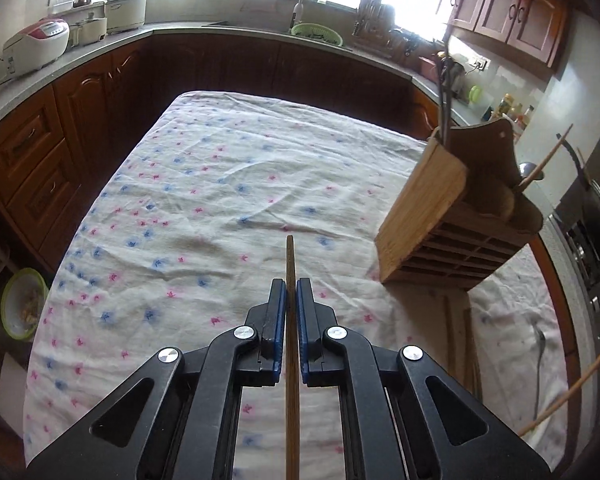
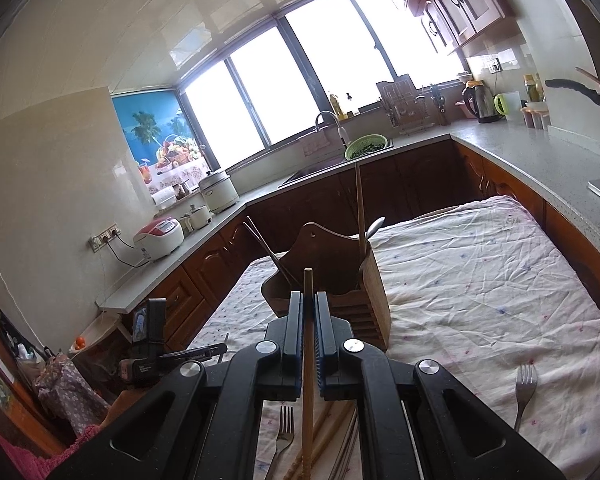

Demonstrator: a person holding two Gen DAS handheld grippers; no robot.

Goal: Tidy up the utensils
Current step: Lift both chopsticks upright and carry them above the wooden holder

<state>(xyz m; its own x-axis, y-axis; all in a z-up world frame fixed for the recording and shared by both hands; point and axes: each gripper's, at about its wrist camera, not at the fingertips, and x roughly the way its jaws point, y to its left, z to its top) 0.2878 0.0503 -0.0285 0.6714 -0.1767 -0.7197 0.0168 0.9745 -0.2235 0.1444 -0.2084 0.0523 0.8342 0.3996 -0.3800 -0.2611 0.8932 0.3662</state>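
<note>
Chopsticks are what both grippers hold. The left gripper (image 1: 291,294) has its blue pads squeezed tight on one dark wooden chopstick (image 1: 290,264), which pokes out past the tips over the flowered cloth (image 1: 204,184) on the table. The right gripper (image 2: 309,304) is also closed tight, and it pinches a lighter wooden chopstick (image 2: 308,360) whose tip points at the wooden holder (image 2: 340,280).

That holder stands on the cloth, close in front of the right gripper. Thin sticks, one long wooden stick and a spoon stand up in it. In the left wrist view the holder (image 1: 424,216) sits toward the right side of the table.

Two forks lie flat on the cloth: one fork (image 2: 284,436) under the right gripper, the other fork (image 2: 525,392) off to its right. More chopsticks (image 2: 328,428) lie under the gripper too.
</note>
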